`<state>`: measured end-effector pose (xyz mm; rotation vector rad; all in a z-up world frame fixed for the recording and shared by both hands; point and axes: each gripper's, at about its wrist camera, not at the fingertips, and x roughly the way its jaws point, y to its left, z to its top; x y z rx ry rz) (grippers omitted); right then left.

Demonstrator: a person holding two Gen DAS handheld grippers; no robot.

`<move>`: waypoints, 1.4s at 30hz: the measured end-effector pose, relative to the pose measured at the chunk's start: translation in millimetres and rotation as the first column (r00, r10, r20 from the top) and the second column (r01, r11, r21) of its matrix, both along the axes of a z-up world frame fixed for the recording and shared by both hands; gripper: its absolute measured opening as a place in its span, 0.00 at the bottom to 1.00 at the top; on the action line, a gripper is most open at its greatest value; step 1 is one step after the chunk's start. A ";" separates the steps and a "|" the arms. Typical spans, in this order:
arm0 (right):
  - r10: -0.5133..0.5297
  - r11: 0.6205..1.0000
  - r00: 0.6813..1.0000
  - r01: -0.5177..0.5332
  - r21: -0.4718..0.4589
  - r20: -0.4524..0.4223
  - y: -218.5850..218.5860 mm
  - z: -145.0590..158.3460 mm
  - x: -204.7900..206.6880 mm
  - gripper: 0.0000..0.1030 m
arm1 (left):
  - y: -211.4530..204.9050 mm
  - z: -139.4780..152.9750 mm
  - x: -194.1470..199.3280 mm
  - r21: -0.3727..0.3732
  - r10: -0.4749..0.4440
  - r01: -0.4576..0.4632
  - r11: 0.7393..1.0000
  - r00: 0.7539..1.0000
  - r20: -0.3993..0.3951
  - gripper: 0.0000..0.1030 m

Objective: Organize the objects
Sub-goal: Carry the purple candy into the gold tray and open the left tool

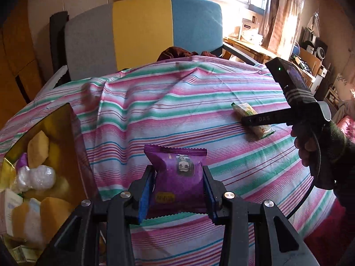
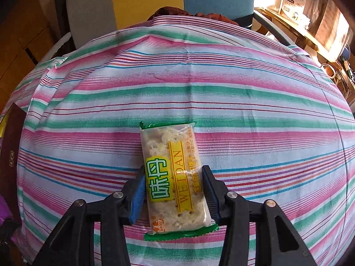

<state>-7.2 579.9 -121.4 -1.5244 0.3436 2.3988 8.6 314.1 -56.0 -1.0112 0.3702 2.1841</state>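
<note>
At far left, a gold box held wrapped snacks. The left gripper was clamped on a purple packet, clear of the striped cloth. The right gripper pinched a cracker packet lying flat on the cloth.

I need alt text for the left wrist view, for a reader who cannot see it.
The left gripper grips a purple snack packet above a striped tablecloth. A gold box of snacks is at left; the right gripper reaches a cracker packet.
</note>
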 end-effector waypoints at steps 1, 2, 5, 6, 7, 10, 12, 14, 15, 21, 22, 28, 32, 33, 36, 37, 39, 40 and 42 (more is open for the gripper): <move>-0.002 1.000 1.000 0.002 0.000 -0.003 -0.1 -0.3 0.3 0.47 | -3.5 4.0 0.1 0.002 0.005 -0.005 1.000 1.000 -0.011 0.40; -0.001 1.000 1.000 0.001 0.001 -0.005 -0.4 -0.4 1.1 0.47 | -6.8 7.4 0.0 0.005 0.009 -0.009 1.000 1.000 -0.018 0.40; 0.002 1.000 1.000 -0.002 0.005 -0.015 -1.0 -0.3 1.5 0.47 | -19.6 15.9 -0.6 0.020 0.026 -0.025 0.999 0.999 -0.028 0.40; 0.003 1.000 1.000 -0.003 0.008 -0.019 -4.6 1.3 6.0 0.47 | -23.4 17.9 -0.6 0.023 0.033 -0.033 0.999 0.999 -0.032 0.40; 0.002 1.000 1.000 -0.002 0.010 -0.026 -5.1 0.8 7.4 0.47 | -27.2 19.4 -0.7 0.025 0.041 -0.040 0.999 0.999 -0.032 0.40; 0.003 1.000 0.999 -0.003 0.020 -0.033 -8.6 1.6 10.9 0.47 | -38.4 24.0 -1.2 0.033 0.060 -0.059 0.998 0.998 -0.037 0.40; 0.006 1.000 0.999 -0.005 0.025 -0.038 -9.2 2.0 11.9 0.47 | -45.9 26.3 -2.3 0.036 0.072 -0.071 0.997 0.997 -0.039 0.41; 0.014 0.999 0.999 -0.012 0.037 -0.044 -7.8 -1.0 8.5 0.47 | -53.0 27.9 -2.1 0.038 0.086 -0.085 0.996 0.995 -0.043 0.41; 0.015 0.999 0.999 -0.014 0.041 -0.045 -8.5 -1.4 8.3 0.47 | -56.5 28.6 -2.4 0.039 0.092 -0.091 0.995 0.995 -0.044 0.41; 0.022 0.998 0.998 -0.019 0.059 -0.058 -10.6 -1.4 10.4 0.47 | -71.8 32.0 -4.1 0.038 0.122 -0.120 0.992 0.991 -0.054 0.41; 0.023 0.998 0.998 -0.019 0.063 -0.057 -11.2 -1.4 10.4 0.47 | -74.3 32.9 -4.1 0.039 0.125 -0.123 0.992 0.990 -0.058 0.41; 0.038 0.994 0.998 -0.032 0.103 -0.051 -14.6 -2.5 7.3 0.47 | -91.1 38.2 -6.2 0.043 0.158 -0.155 0.987 0.985 -0.075 0.41; 0.041 0.993 0.998 -0.035 0.113 -0.052 -15.1 -3.3 6.1 0.46 | -101.1 38.0 -7.8 0.043 0.180 -0.177 0.983 0.981 -0.075 0.41; 0.041 0.993 0.998 -0.035 0.111 -0.054 -14.5 -3.4 5.9 0.47 | -103.5 37.8 -8.3 0.043 0.185 -0.183 0.982 0.980 -0.074 0.41; 0.040 0.993 0.998 -0.034 0.110 -0.057 -14.1 -3.7 6.3 0.47 | -109.2 36.5 -9.4 0.043 0.194 -0.192 0.981 0.979 -0.069 0.41; 0.039 0.994 0.998 -0.033 0.109 -0.057 -13.9 -4.1 5.9 0.47 | -111.7 36.3 -9.8 0.043 0.197 -0.194 0.980 0.978 -0.069 0.41; 0.037 0.995 0.997 -0.030 0.099 -0.065 -13.2 -4.3 7.4 0.47 | -117.9 36.1 -11.1 0.047 0.206 -0.204 0.978 0.977 -0.062 0.41; 0.038 0.995 0.997 -0.032 0.099 -0.065 -13.0 -4.4 7.2 0.47 | -121.7 36.0 -12.3 0.048 0.211 -0.208 0.977 0.976 -0.057 0.41; 0.041 0.994 0.997 -0.034 0.106 -0.061 -14.2 -4.5 6.5 0.47 | -132.6 37.1 -15.2 0.058 0.226 -0.223 0.973 0.973 -0.046 0.41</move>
